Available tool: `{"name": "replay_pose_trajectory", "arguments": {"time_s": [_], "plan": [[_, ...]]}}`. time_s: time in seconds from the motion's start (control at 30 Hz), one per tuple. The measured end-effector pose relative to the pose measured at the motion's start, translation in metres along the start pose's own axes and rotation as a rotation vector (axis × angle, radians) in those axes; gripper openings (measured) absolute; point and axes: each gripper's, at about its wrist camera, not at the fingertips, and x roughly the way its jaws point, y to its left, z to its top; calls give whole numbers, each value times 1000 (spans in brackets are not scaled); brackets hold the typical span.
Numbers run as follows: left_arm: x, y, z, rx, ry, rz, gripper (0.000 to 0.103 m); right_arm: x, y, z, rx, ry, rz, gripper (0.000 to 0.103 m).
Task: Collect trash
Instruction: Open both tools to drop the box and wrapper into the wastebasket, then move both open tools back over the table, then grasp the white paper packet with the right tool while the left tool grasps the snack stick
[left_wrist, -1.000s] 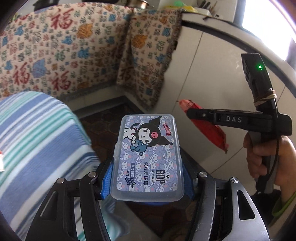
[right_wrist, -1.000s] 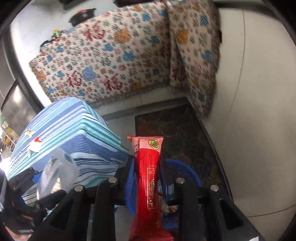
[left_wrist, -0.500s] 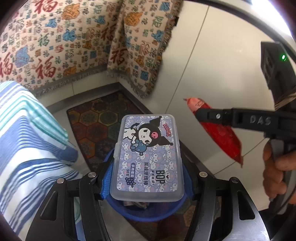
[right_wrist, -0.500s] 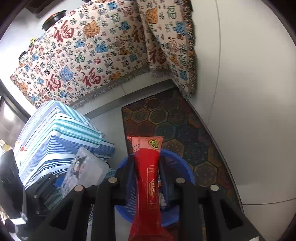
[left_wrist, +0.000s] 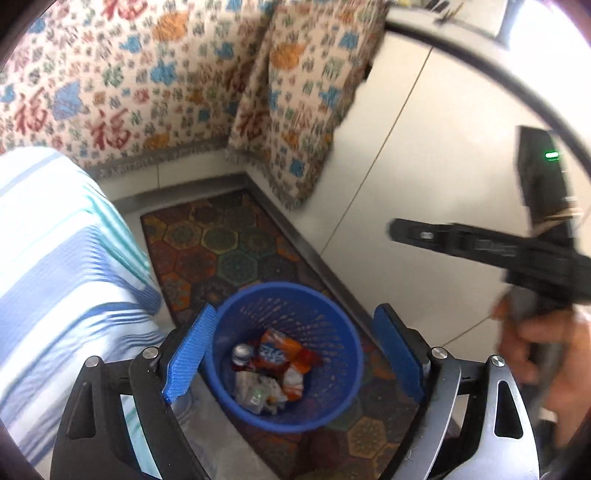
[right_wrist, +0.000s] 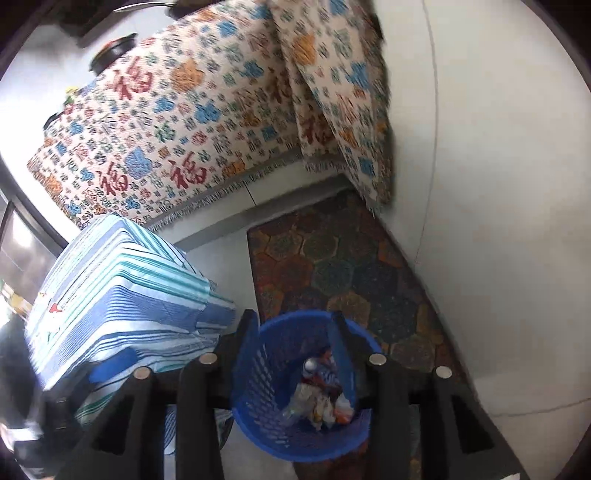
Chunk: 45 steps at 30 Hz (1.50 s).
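A blue plastic trash basket (left_wrist: 332, 325) stands on the floor mat directly below both grippers. It holds several wrappers (left_wrist: 280, 358) and a can top. My left gripper (left_wrist: 295, 350) is open and empty above the basket, its blue pads wide apart. My right gripper (right_wrist: 295, 354) is open and empty over the same basket (right_wrist: 266, 369). The right gripper also shows from the side at the right of the left wrist view (left_wrist: 399, 230), held by a hand. The clear floss box and the red wrapper are not in either gripper.
A patterned hexagon mat (left_wrist: 221, 251) lies under the basket. A blue striped cloth-covered block (right_wrist: 122, 295) stands to the left, close to the basket. A patterned fringed cloth (left_wrist: 184, 92) hangs at the back. A white cabinet wall (left_wrist: 424, 166) rises on the right.
Both grippers opened. The clear floss box has left the left gripper and the red wrapper has left the right gripper. The basket interior now shows between the fingers.
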Motion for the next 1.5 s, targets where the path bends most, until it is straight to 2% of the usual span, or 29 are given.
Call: {"name": "replay_pose_trajectory", "arguments": {"time_s": [0.17,0.27,0.33,0.43,0.53,0.63,0.7,0.8,0.87,0.9,1.0,1.07,1.27,1.5], "plan": [[-76,27,-11,23,-44,67,98,-21,57,3,-129,-90,-13,50],[-117,66,-29,5,-42,150,98,-29,105,-3,-229,-132,13,52],[-141,98,-44,-24,-32,215,98,-31,142,-11,-291,-143,64,52],[-170,151,-71,-53,-29,352,98,-27,199,-29,-366,-121,174,53],[-193,207,-89,-134,-31,476,98,-16,259,-56,-433,-60,289,53],[-210,258,-100,-231,-48,569,98,-1,316,-88,-550,9,343,53],[-216,288,-103,-276,-49,623,98,9,344,-108,-627,37,333,53],[-219,321,-105,-293,-41,658,98,26,372,-127,-691,71,296,53],[-217,344,-103,-299,-9,692,98,35,385,-135,-730,88,264,54],[-216,352,-102,-313,3,691,98,35,391,-136,-734,65,262,54],[-215,371,-99,-338,18,676,99,39,399,-137,-713,82,275,59],[-214,373,-99,-335,28,674,102,41,403,-138,-714,80,278,71],[-217,366,-101,-330,31,683,103,47,410,-137,-701,75,267,77],[-214,366,-99,-333,31,683,102,48,413,-136,-695,85,258,79]]}}
